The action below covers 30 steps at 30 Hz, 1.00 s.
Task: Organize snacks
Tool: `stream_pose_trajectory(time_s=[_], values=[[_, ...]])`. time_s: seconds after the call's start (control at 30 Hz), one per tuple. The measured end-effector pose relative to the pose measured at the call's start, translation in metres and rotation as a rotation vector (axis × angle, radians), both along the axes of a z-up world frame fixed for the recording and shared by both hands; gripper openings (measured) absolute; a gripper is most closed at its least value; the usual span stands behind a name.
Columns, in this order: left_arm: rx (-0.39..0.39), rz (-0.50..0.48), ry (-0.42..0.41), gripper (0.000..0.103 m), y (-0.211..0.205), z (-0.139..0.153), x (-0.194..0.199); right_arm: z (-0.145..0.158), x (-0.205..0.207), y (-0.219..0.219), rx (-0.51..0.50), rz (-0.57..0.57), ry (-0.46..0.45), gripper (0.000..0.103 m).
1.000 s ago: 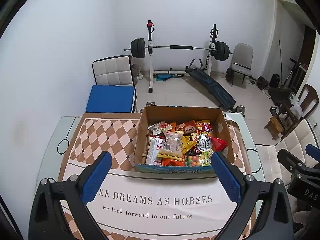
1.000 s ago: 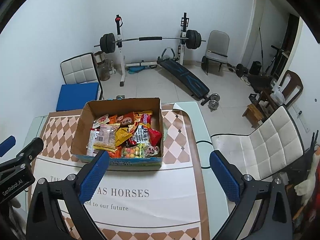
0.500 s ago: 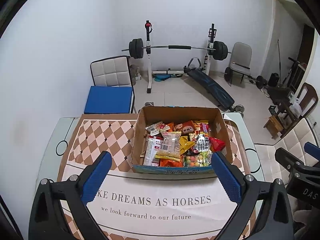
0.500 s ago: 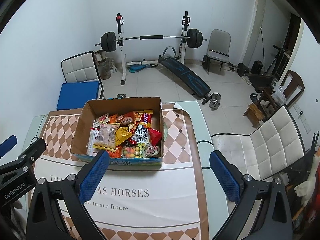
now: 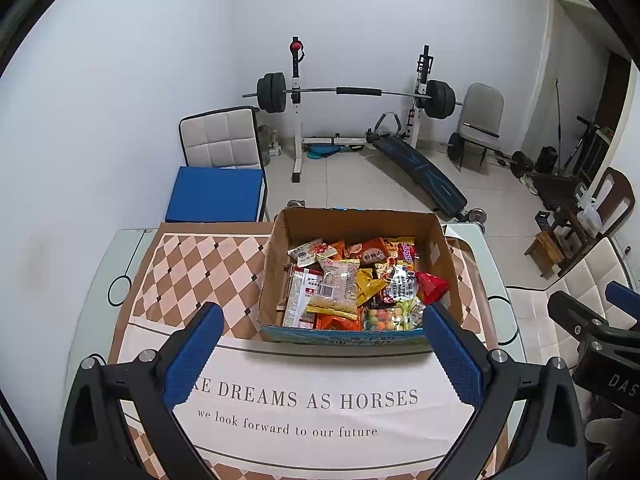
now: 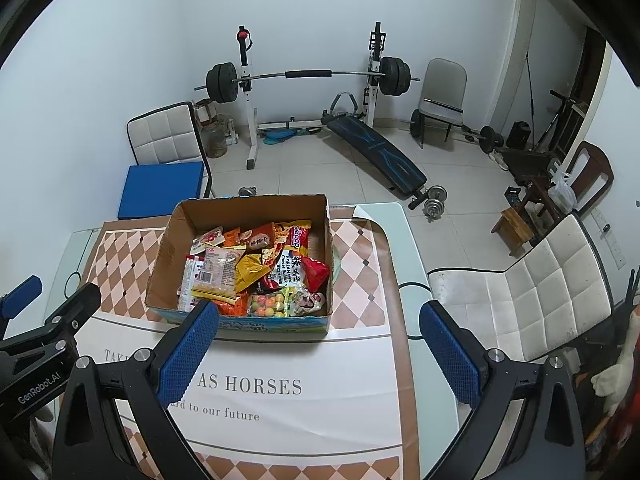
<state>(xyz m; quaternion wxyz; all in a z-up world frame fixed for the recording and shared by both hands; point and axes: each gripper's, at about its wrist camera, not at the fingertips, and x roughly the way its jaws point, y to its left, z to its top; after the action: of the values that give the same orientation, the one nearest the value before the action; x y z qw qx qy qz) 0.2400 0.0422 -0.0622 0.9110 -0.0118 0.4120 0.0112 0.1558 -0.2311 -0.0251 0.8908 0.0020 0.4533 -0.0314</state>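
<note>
An open cardboard box (image 5: 276, 264) (image 6: 168, 248) stands on the table, filled with several snack packets (image 5: 352, 280) (image 6: 256, 268). My left gripper (image 5: 320, 356) is open and empty, held above the tablecloth just in front of the box. My right gripper (image 6: 316, 348) is open and empty, in front of the box and to its right. Each gripper shows at the edge of the other's view, the right one (image 5: 600, 328) and the left one (image 6: 36, 320).
The table carries a checked cloth (image 5: 188, 264) with a white printed band (image 6: 288, 392). A blue-seated chair (image 5: 216, 192) stands behind the table, a white chair (image 6: 528, 292) to its right. A barbell rack (image 5: 352, 96) and bench (image 6: 376, 152) stand on the floor beyond.
Both grippers have drifted slightly; the box sits a little left in the left view and a little right in the right view. Both stay open and empty.
</note>
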Motion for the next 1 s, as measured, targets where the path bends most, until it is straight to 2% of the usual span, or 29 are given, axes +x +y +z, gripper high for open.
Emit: stream_pose_trajectory(time_s=[1.0], values=[[-0.007, -0.007, -0.022, 0.102, 0.000, 0.011, 0.000, 0.002, 0.003, 0.001, 0.005, 0.015, -0.005, 0.102]])
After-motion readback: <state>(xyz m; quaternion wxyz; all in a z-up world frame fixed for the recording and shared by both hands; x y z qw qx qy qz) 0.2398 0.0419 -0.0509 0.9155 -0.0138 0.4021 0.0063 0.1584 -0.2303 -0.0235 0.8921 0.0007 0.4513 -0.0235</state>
